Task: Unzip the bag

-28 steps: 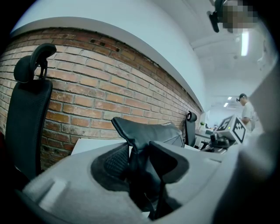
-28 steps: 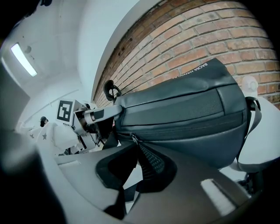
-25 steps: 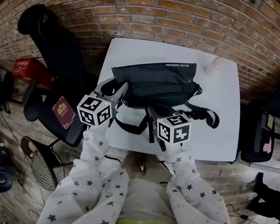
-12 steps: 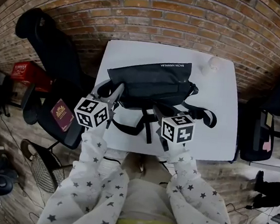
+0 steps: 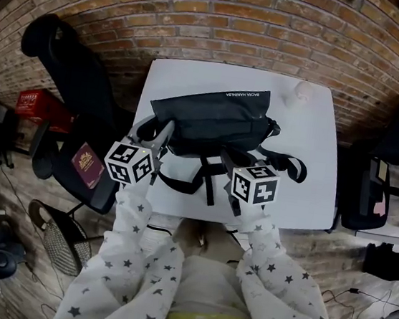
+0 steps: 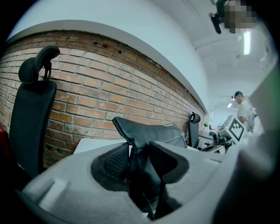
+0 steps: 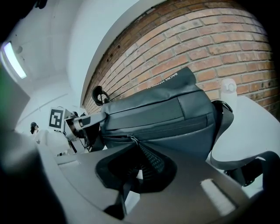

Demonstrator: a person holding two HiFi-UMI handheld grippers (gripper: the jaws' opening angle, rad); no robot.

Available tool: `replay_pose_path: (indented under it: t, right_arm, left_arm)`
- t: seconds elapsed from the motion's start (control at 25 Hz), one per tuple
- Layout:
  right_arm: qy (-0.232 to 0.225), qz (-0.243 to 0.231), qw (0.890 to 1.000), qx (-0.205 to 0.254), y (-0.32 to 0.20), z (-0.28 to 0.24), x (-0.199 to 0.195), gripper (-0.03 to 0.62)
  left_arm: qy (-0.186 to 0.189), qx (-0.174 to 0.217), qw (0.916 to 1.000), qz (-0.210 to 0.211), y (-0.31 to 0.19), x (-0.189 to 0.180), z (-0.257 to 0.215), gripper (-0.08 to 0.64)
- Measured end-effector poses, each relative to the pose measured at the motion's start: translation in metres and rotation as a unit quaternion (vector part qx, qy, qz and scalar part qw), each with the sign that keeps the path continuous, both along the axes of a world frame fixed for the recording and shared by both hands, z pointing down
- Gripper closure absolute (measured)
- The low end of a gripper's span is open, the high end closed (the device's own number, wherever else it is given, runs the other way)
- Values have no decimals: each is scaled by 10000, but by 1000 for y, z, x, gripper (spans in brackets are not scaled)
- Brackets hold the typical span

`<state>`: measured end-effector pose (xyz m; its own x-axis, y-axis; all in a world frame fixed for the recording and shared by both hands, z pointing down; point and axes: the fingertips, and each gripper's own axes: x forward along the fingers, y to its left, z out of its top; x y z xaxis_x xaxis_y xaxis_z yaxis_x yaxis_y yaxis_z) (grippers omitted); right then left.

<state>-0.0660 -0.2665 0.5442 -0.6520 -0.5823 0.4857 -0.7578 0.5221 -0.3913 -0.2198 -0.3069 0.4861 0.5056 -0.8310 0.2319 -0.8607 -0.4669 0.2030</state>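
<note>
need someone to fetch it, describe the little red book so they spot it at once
Left of the white table stands a black chair. The book lies flat on its seat: dark red with a gold emblem, unlike the brighter red box nearby.

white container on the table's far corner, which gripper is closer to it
Right. The right gripper is at the bag's near edge, diagonally below the white container; the left gripper is farther off, at the bag's left end.

Black fabric bag: white capitals along its top edge, two words, roughly "BACRA HANN…", not surely legible; red box on the floor, print unreadable
</note>
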Motion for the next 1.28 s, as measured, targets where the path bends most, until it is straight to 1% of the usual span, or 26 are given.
replay_pose_path:
  t: [0.2,0.48,0.68,0.92,1.12,1.28]
  right_arm:
    - [50,127,9999,21,-4,0,10,575]
    - [96,187,9998,39,-6,-1,14,575]
    - [88,422,9991,2,-12,-1,27,575]
    - [129,454,9989,16,-14,-2,31,575]
    - [111,806,9967,-52,-20,0,48,575]
    - [151,914,9957,-42,-23,0,59,575]
  left_arm:
    - [-4,4,10000,-28,-1,-1,0,416]
    - [-8,4,10000,-50,-1,-2,1,416]
    - [5,13,10000,-90,-2,-3,1,414]
    - [21,20,9999,-111,-2,-4,0,414]
    - [56,51,9998,-156,-2,-5,2,414]
    - [71,59,9998,-183,-3,-7,2,414]
